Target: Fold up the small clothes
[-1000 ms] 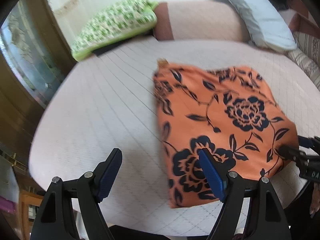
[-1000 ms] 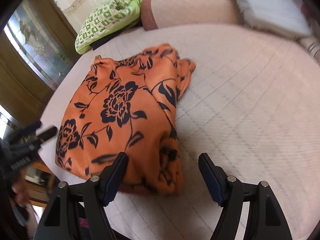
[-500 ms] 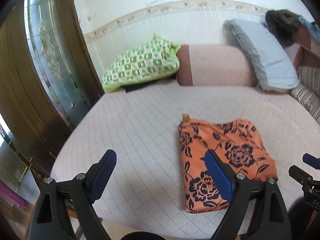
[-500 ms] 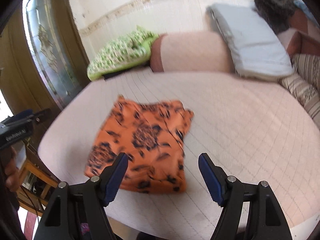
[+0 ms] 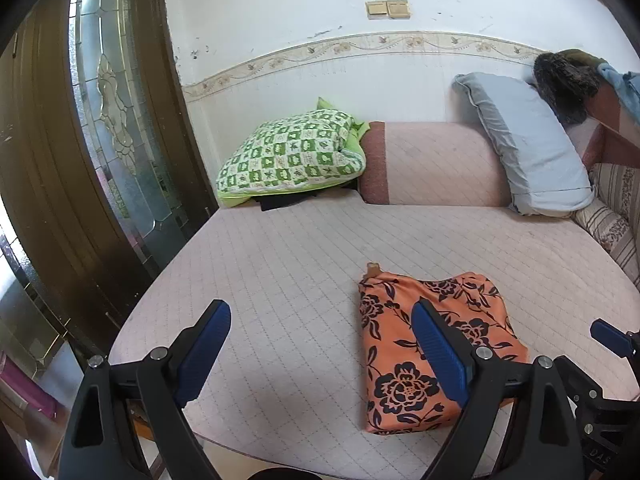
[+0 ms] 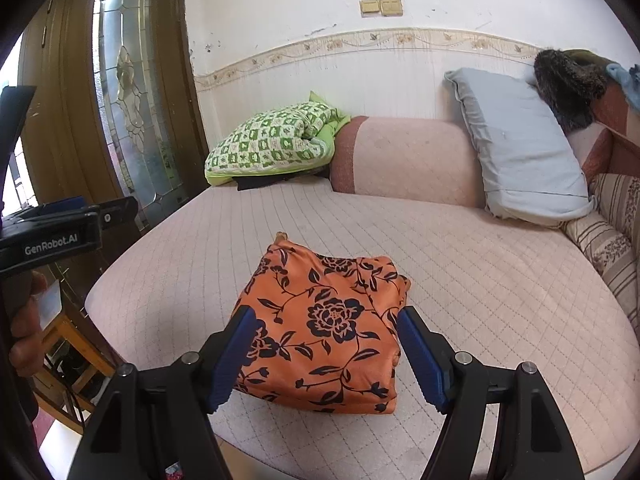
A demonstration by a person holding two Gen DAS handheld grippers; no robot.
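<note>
Orange cloth (image 6: 324,332): folded, on bed (image 6: 480,280); left gripper (image 5: 320,356), right gripper (image 6: 324,356): jaws wide apart, holding nothing.

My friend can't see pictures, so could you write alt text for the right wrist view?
A folded orange floral garment lies on a pink quilted bed, seen past the right tool, open and empty. Green checked and pale blue pillows rest behind.

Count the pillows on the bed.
2: a green checked pillow at the far left by the door, and a blue pillow leaning at the far right. Others may be hidden.
</note>
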